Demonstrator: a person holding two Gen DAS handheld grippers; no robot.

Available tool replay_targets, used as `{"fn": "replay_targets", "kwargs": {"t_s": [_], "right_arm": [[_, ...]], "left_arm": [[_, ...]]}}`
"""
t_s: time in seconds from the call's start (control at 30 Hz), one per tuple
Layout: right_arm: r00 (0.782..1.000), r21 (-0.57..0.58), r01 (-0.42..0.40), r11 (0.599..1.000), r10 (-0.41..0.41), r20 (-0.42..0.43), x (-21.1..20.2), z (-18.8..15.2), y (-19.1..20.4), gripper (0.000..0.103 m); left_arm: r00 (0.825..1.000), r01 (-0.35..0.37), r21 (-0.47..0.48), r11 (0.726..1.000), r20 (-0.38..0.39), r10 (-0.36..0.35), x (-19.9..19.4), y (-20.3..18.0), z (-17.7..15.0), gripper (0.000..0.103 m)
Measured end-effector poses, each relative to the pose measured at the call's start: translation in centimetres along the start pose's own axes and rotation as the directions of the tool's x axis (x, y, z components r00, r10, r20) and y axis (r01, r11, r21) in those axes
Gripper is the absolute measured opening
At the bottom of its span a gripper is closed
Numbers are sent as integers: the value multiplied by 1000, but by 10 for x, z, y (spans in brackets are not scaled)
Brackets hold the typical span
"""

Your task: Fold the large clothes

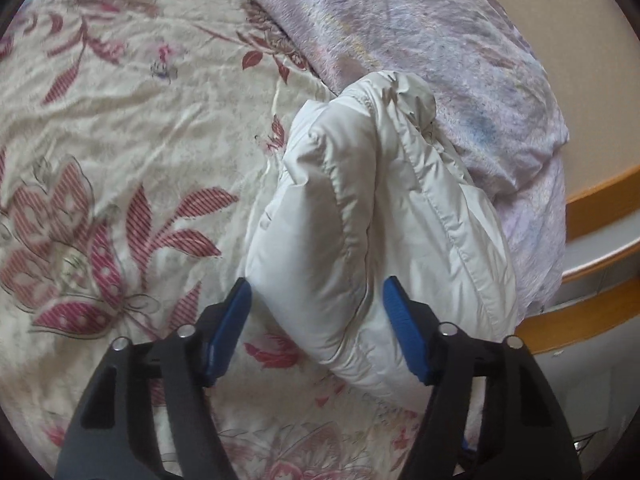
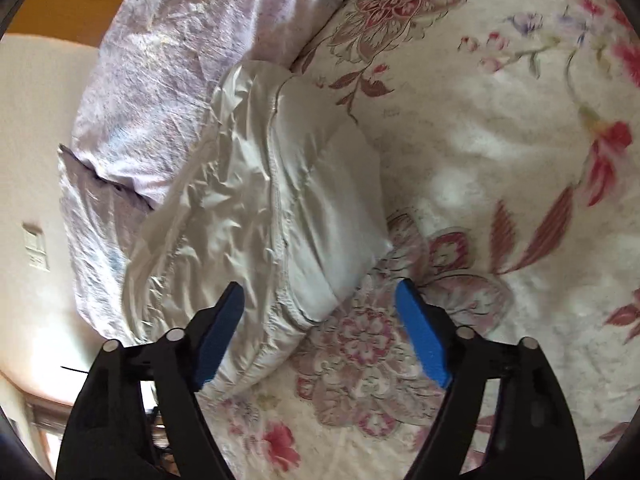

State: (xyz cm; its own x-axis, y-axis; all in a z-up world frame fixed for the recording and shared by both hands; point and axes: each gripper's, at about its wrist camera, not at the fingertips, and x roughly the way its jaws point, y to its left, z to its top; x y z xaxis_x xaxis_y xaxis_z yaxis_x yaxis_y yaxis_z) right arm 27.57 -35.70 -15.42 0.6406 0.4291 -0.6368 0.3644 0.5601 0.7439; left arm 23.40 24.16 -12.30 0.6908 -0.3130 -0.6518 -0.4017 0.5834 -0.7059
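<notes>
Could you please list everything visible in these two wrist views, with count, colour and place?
jacket: one, off-white, padded, folded into a bundle on the bedspread beside the blanket.
bedspread: one, cream with red flowers, covering the bed.
blanket: one, pale lilac, bunched along the bed's edge.
bed frame: one, orange wood, beyond the blanket.
left gripper: one, black with blue pads, jaws around the jacket's near end.
right gripper: one, same colours, jaws straddling the jacket's corner.

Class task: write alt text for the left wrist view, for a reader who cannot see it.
A bundled white puffer jacket lies on a floral bedsheet, its near end between the blue pads of the left gripper, which touch its sides. A lilac quilt is heaped behind the jacket, by the bed's edge.
</notes>
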Motion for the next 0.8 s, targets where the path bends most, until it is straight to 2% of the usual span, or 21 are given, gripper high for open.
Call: {"fn": "replay_targets", "kwargs": {"t_s": [0.13,0.23,0.27,0.3,0.37,0.5,0.57,0.8], "right_arm": [[999,14,-53,998,53,-1,11,-4,0,60],[998,26,-65,998,64,25,14,-4,2,58],[997,33,-66,997,65,31,15,-4,1,54],[997,37,-63,997,62,40,17,-4,1,53],[998,25,-41,999,39,56,19,-3,4,41],[994,5,-55,998,54,92,16,-5,8,29],[993,-23,-51,998,53,106,13,-6,13,23],[993,-67,-65,996,71,99,3,-12,24,19]], "left_arm": [[998,60,-84,995,20,-59,5,9,0,52],[995,93,-131,987,37,-89,8,15,0,46],[995,98,-134,986,40,-93,8,15,0,44],[994,100,-136,986,46,-95,8,14,-1,42],[993,108,-133,985,59,-101,8,13,-1,37],[989,128,-114,985,85,-118,6,8,-1,25],[988,135,-102,986,93,-125,4,6,-1,22],[981,164,-72,984,118,-154,-12,6,-2,18]]}}
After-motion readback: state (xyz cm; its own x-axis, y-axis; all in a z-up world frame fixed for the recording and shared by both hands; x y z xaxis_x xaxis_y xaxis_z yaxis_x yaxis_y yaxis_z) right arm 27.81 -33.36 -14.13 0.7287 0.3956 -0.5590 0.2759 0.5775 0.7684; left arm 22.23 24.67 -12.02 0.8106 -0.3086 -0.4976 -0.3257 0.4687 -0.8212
